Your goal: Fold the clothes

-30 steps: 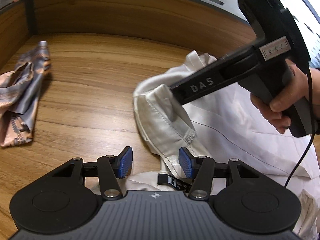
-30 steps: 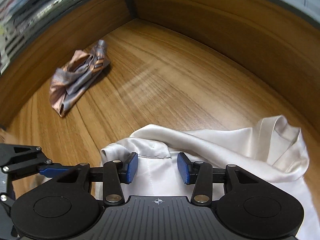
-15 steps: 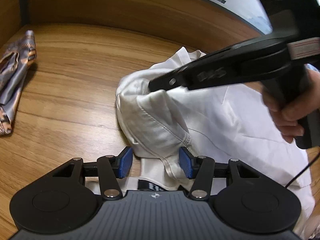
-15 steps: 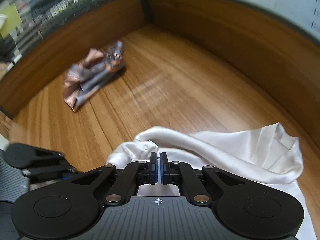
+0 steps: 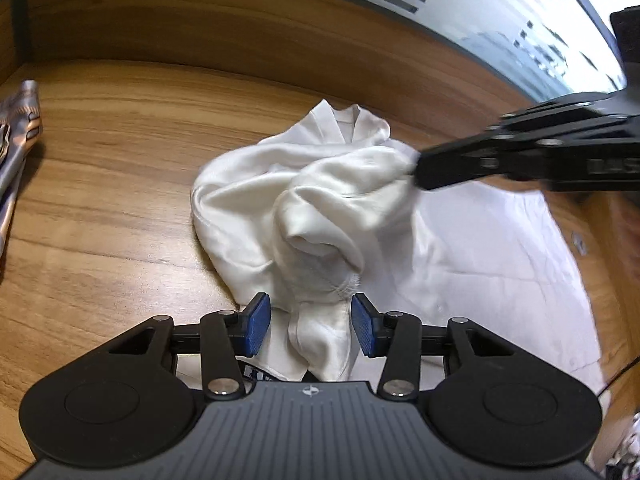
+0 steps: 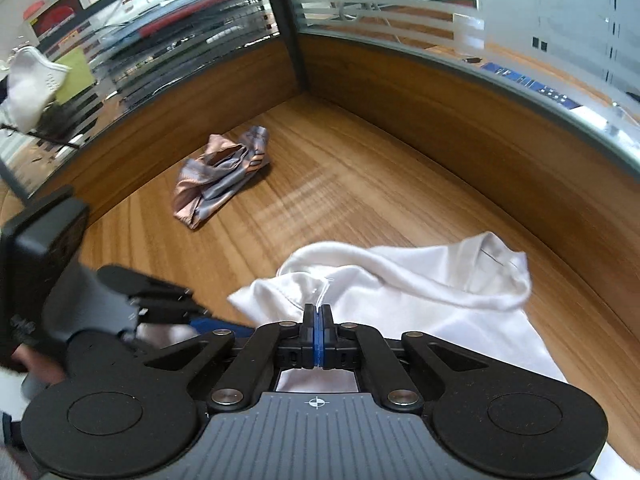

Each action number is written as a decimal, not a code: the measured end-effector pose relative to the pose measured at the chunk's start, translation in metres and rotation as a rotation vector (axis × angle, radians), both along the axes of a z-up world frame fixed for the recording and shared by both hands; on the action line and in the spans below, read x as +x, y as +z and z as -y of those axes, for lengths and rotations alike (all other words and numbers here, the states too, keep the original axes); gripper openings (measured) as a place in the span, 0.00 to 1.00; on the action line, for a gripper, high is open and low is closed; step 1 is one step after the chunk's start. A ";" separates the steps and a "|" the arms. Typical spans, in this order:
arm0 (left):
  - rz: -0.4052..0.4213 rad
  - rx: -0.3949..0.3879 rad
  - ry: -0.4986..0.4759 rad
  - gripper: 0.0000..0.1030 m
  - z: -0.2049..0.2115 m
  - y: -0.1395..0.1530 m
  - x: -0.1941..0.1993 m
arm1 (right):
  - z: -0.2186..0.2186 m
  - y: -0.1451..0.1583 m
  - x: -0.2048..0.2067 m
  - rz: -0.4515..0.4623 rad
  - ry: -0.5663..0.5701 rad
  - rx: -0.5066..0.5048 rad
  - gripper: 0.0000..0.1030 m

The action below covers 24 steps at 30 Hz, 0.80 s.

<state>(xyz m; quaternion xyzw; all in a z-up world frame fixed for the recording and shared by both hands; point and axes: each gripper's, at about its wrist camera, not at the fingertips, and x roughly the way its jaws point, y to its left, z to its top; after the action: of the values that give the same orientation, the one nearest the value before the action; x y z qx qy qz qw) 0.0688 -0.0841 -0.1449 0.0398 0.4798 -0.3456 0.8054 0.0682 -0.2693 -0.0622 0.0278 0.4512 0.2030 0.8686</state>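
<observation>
My right claw (image 6: pixel 319 326) is clamped on a fold of the white shirt (image 5: pixel 320 200), bunched on the desk (image 5: pixel 120 160). My left claw (image 5: pixel 310 326) is apart around a hanging fold. Light, silky, probably slippery; I judge seams grip best.

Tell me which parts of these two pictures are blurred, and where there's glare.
Left wrist view: the right gripper and the white satin shirt near its tip are motion-smeared; the wooden table is sharp. Right wrist view: the left gripper is blurred at the left edge, and striped window light glares on the tabletop.
</observation>
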 end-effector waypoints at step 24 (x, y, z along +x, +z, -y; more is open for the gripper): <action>0.062 0.060 0.043 0.11 -0.012 0.018 0.002 | 0.034 -0.005 -0.035 -0.059 -0.118 -0.018 0.03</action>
<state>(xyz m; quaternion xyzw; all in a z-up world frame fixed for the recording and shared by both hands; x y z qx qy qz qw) 0.0705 -0.0718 -0.1268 0.0643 0.4653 -0.3124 0.8257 0.0335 -0.3035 -0.0669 0.0522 0.4761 0.1465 0.8655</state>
